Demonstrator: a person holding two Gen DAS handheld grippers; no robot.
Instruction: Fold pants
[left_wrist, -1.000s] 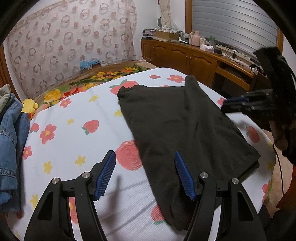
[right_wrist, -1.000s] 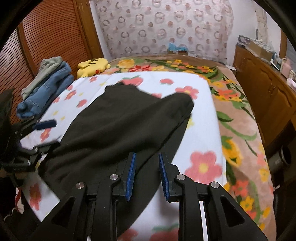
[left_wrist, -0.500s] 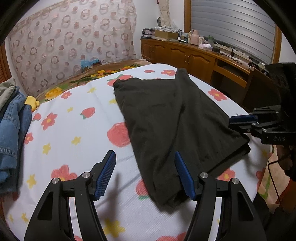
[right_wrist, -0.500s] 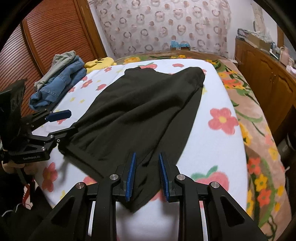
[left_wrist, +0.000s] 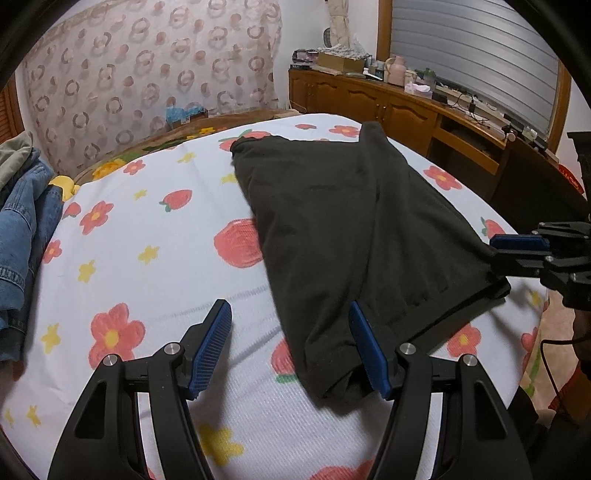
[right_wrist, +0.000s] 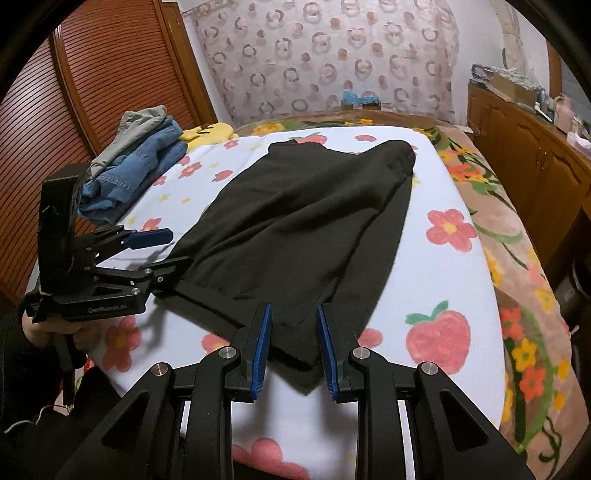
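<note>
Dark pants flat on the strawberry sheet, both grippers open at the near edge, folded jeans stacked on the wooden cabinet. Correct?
Not quite: the jeans are not on the cabinet. The right wrist view shows them piled on the bed at the sheet's far left edge, by the slatted door. The rest holds: pants flat, left gripper and right gripper open at the near edge.

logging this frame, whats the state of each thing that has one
pants: folded lengthwise, flat on the bed
left hand-held gripper: open wide at the near hem corner
right hand-held gripper: open narrowly over the other corner
jeans pile: folded, stacked at the bed's edge
</note>
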